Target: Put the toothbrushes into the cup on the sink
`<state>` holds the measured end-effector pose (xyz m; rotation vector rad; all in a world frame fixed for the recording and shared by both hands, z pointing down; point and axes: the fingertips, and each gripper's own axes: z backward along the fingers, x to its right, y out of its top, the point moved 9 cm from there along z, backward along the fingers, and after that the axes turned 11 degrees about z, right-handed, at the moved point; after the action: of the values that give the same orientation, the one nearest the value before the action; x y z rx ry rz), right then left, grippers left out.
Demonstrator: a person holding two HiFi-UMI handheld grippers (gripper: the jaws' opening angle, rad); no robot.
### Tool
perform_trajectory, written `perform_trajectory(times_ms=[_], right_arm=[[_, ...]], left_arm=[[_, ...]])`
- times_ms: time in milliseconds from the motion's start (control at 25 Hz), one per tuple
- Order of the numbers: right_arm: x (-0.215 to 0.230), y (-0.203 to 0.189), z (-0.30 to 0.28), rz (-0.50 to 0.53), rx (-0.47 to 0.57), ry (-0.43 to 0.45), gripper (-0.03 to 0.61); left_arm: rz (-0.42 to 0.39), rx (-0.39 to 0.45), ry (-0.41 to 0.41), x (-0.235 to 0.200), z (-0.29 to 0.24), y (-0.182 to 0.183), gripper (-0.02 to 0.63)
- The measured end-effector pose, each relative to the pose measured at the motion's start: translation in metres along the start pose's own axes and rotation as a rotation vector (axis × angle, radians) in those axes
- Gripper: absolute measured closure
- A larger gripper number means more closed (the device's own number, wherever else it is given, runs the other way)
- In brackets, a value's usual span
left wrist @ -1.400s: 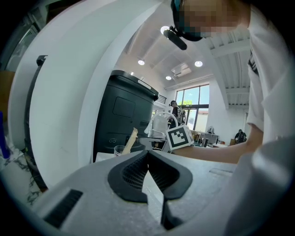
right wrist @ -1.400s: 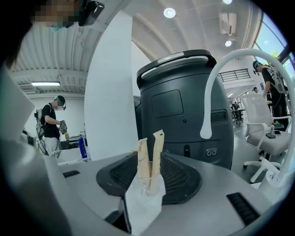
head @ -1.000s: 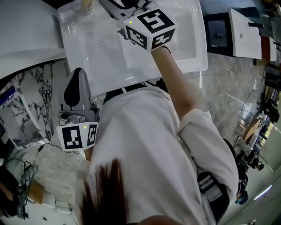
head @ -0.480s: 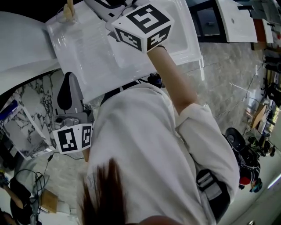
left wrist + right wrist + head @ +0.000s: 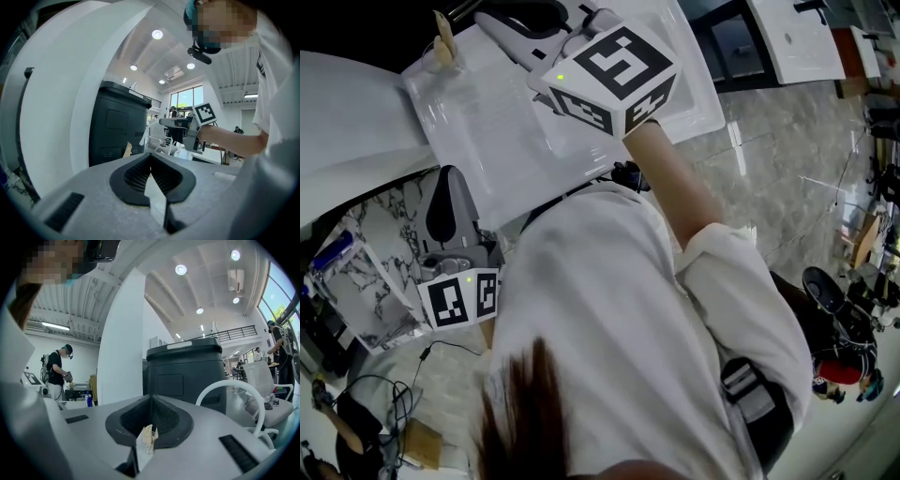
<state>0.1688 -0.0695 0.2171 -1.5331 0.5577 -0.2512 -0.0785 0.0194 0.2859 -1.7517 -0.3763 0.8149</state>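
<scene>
My right gripper (image 5: 487,17) hangs over the far side of the white sink (image 5: 478,122), its marker cube (image 5: 614,75) high up towards the head camera. In the right gripper view its jaws (image 5: 151,400) have just been closing and now stand shut on a tan toothbrush (image 5: 147,436), whose end sticks up between the pads. Another tan toothbrush (image 5: 442,36) stands at the sink's far left corner, apparently in a clear cup. My left gripper (image 5: 455,178) waits below the sink's near edge by my left hip; its jaws (image 5: 150,161) meet with nothing between them.
A tall black cabinet (image 5: 185,376) and a white pillar (image 5: 119,348) stand ahead of the right gripper, with a white chair (image 5: 243,399) to the right. Another person (image 5: 58,366) works at the far left. A marbled white shelf (image 5: 352,281) stands on the floor left of me.
The right gripper has risen from the sink, so its cube looks bigger and closer. The tan toothbrush at the sink corner has slid left in the view. The left gripper stays by my hip.
</scene>
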Motion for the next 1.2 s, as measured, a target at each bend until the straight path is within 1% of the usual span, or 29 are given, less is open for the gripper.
perform_trajectory(times_ms=[280,520,760,960,1200], right_arm=[[-0.001,0.02,0.021,0.007,0.02,-0.012,0.561],[-0.004,0.031,0.04,0.025,0.031,-0.02,0.563],[-0.012,0.037,0.062,0.024,0.036,-0.072,0.565],[-0.023,0.034,0.083,-0.006,0.04,-0.118,0.565],[-0.04,0.02,0.103,-0.051,0.039,-0.162,0.565]], left_arm=[[-0.009,0.004,-0.002,-0.001,-0.002,0.005,0.598],[-0.02,0.004,-0.02,0.0,-0.008,0.009,0.598],[-0.01,0.009,-0.037,-0.001,-0.009,0.014,0.598],[0.0,0.021,-0.036,-0.007,-0.005,0.017,0.598],[0.013,0.029,-0.014,-0.014,0.0,0.018,0.598]])
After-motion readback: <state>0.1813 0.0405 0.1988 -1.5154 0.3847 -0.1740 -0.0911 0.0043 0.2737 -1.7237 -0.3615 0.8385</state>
